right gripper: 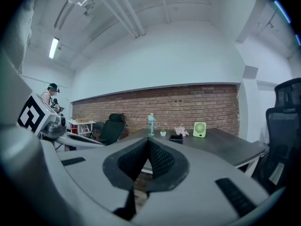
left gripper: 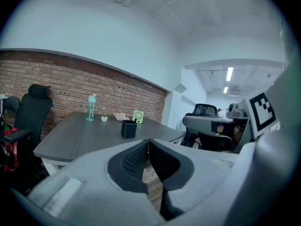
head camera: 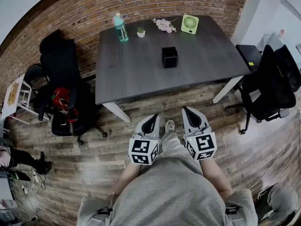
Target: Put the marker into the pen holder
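Head view: left tool (head camera: 153, 117), right tool (head camera: 186, 109) clenched empty; pen holder (head camera: 170, 57) on table (head camera: 127, 67), bottle (head camera: 121, 28), fan (head camera: 190, 24) beyond.

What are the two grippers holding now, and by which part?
Nothing is held. The left gripper and the right gripper are both shut, with nothing between their fingers.

1. The left gripper (head camera: 153, 118) has a pale grey moulded shell that tapers to a point, with a black lining inside; its cube (head camera: 143, 150) carries black-and-white square markers.
2. The right gripper (head camera: 186, 110) is built alike; its marker cube (head camera: 202, 146) has the same black squares on white.
3. The left pads (left gripper: 135, 160) and the right pads (right gripper: 162, 160) are black and finely ribbed; each pair sits in a dark rounded recess.
4. The person wears a grey top (head camera: 174, 194); one pale shoe (head camera: 170, 125) shows.
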A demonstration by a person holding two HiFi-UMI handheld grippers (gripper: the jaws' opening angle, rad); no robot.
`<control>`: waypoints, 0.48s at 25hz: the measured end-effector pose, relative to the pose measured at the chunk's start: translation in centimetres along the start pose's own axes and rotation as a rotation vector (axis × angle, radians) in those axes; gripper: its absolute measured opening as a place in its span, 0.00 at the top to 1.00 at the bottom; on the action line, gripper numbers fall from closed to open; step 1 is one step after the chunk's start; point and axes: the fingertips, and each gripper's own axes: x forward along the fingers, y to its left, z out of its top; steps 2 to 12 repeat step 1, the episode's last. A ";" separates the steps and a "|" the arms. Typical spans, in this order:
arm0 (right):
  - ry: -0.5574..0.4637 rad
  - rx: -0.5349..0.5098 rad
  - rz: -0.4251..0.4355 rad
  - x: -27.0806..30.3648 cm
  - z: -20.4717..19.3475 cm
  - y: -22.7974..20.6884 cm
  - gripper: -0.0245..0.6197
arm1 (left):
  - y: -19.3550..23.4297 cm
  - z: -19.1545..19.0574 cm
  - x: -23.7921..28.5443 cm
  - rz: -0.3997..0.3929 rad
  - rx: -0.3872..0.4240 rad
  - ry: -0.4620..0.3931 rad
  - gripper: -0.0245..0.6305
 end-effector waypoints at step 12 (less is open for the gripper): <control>0.000 0.000 -0.001 0.0 0.0 0.0 0.96 | 0.0 0.0 0.0 -0.001 0.000 0.000 0.93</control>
